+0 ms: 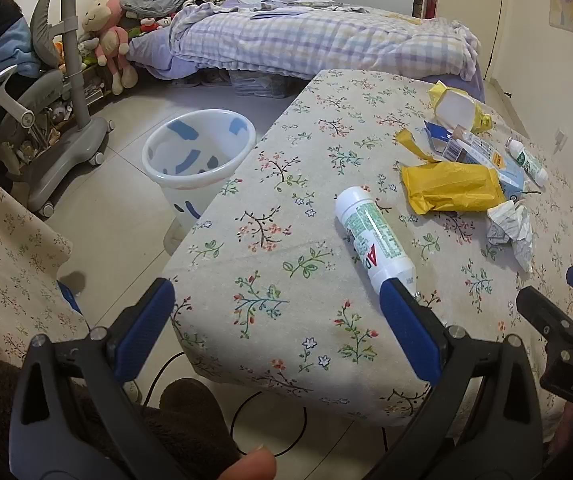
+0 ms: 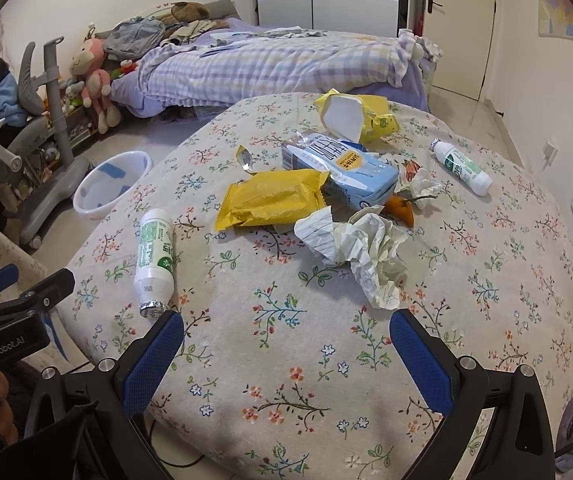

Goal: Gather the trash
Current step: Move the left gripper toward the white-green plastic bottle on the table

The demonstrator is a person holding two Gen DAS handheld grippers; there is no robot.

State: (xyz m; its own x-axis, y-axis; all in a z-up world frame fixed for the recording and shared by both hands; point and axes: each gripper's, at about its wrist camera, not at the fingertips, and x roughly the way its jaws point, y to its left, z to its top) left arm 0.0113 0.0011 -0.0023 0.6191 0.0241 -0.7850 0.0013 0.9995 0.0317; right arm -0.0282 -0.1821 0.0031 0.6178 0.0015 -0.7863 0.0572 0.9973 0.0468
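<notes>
Floral cloth covers the tabletop (image 1: 286, 200) in the left wrist view, with a bed (image 1: 306, 40) behind it and a grey chair (image 1: 46, 120) beside stuffed toys at the left. On the tiled floor just off the tabletop's left edge stands a white bin (image 1: 198, 160) with blue patches. The left tongs (image 1: 278, 300) are spread wide and grip nothing; they hang over the near corner of the tabletop. A white bottle (image 1: 374, 236) with a green label lies on its side, its neck just beside the right-hand finger. Farther back lie a yellow wrapper (image 1: 450, 186), a blue carton (image 1: 482, 152), a second small bottle (image 1: 528, 162), a yellow pack with a white tray (image 1: 456, 108) and a wad of crumpled paper (image 1: 512, 228). The right tongs (image 1: 566, 312) enter at the right edge; their state cannot be told from here.

From the right wrist view, the same tabletop (image 2: 286, 360) fills the frame. The right tongs (image 2: 286, 324) are wide apart and empty, low over the cloth. The crumpled paper (image 2: 366, 248) lies just ahead of them. The white bottle (image 2: 154, 256) lies to the left, its foil cap near the left-hand finger. The yellow wrapper (image 2: 270, 200) touches the blue carton (image 2: 338, 172), and an orange scrap (image 2: 402, 210) sits beside the carton. The second bottle (image 2: 462, 168) lies apart at the right. The bin (image 2: 110, 188) shows on the floor at the left, and the left tongs' black body (image 2: 10, 320) juts in from the left edge.
</notes>
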